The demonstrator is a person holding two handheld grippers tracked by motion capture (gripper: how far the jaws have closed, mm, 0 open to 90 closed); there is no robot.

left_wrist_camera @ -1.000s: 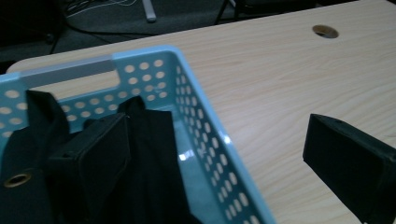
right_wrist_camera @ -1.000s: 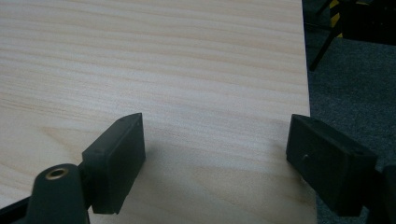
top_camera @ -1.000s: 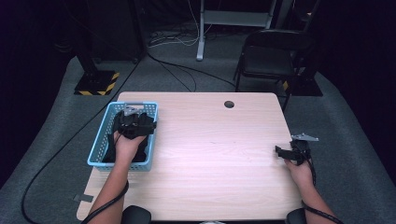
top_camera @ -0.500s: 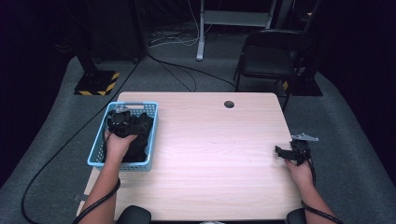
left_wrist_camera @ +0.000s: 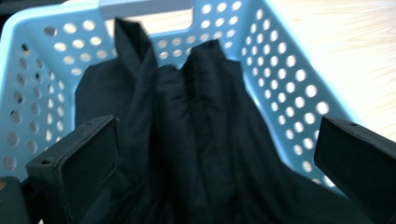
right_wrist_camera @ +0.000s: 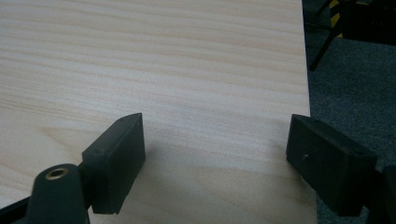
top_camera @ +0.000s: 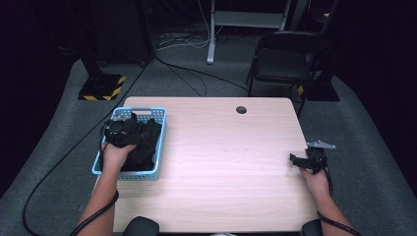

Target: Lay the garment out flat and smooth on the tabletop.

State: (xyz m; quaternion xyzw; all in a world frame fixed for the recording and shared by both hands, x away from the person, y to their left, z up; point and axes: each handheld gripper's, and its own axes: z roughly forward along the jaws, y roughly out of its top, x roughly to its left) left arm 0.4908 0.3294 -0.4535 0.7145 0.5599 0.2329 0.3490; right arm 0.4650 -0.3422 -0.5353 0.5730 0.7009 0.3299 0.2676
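Your left tool [left_wrist_camera: 205, 154] hangs wide over the black cloth [left_wrist_camera: 187, 140] in the blue basket [left_wrist_camera: 289, 79], jaws just opened. Your right tool [right_wrist_camera: 215, 163] gapes wide above the counter [right_wrist_camera: 163, 60].

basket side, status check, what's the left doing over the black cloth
Left gripper open, jaws just widened, astride black cloth in blue basket. Right gripper open over bare table. Nothing in the way.

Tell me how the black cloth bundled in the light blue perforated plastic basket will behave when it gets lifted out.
The black cloth lies in soft folds and ridges, so it will probably sag and drape rather than hold its shape. It likely weighs little for its bulk. A loose fold might drag over the light blue perforated plastic basket wall, perhaps tugging the basket along.
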